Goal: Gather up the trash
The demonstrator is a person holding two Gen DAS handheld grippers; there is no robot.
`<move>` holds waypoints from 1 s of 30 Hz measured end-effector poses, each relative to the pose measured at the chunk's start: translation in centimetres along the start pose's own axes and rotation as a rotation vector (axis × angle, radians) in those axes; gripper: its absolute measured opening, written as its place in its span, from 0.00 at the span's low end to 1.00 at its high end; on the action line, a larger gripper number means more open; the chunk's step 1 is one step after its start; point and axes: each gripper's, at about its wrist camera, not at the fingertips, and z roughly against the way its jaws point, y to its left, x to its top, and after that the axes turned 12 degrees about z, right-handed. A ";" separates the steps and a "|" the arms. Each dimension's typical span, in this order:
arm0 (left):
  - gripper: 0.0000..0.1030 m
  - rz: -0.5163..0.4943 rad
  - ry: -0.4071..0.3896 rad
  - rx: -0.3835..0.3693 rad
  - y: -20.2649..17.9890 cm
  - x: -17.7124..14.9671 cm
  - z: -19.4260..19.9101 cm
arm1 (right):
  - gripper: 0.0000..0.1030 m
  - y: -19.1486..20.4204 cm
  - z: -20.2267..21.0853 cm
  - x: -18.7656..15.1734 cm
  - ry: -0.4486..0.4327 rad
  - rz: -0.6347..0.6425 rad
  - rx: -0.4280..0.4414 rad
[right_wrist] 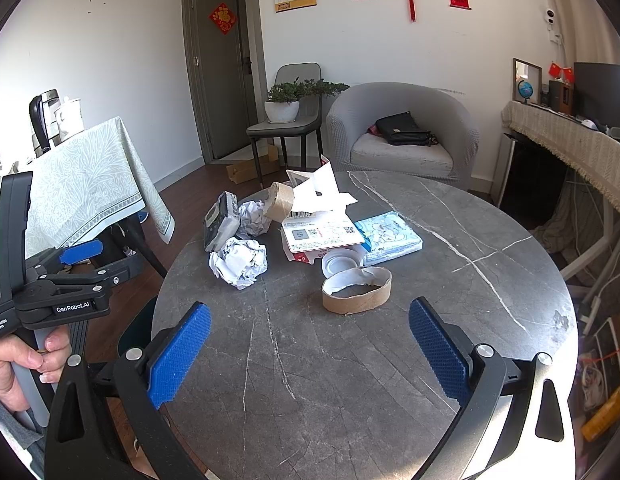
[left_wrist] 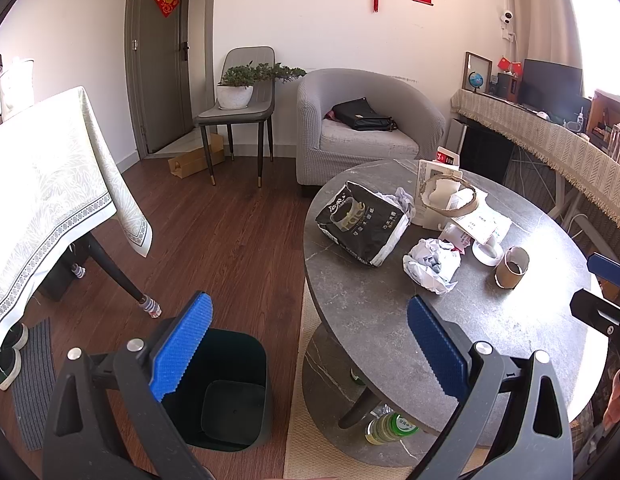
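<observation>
Right gripper (right_wrist: 310,354) wide and empty, cardboard ring (right_wrist: 356,289) just ahead, left gripper (left_wrist: 307,350) wide above bin (left_wrist: 229,390)

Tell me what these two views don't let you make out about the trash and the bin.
- Black bag: right wrist view shows only its end, behind the crumpled paper.
- Bin: near wall hidden by the left gripper; right wrist view hides it behind the table.
- Label print: too small to read.
</observation>
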 end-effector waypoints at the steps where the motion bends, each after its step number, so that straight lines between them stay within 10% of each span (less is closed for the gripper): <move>1: 0.97 0.000 -0.001 -0.006 -0.1 0.0 0.0 | 0.97 0.0 0.0 0.0 0.001 -0.001 0.003; 15: 0.95 -0.069 -0.036 0.000 -1.0 0.2 -0.2 | 0.97 0.3 -1.3 0.5 0.010 0.013 0.018; 30: 0.83 -0.204 0.050 -0.162 -2.9 2.4 -4.9 | 0.97 -1.5 -3.0 0.8 0.030 0.009 0.062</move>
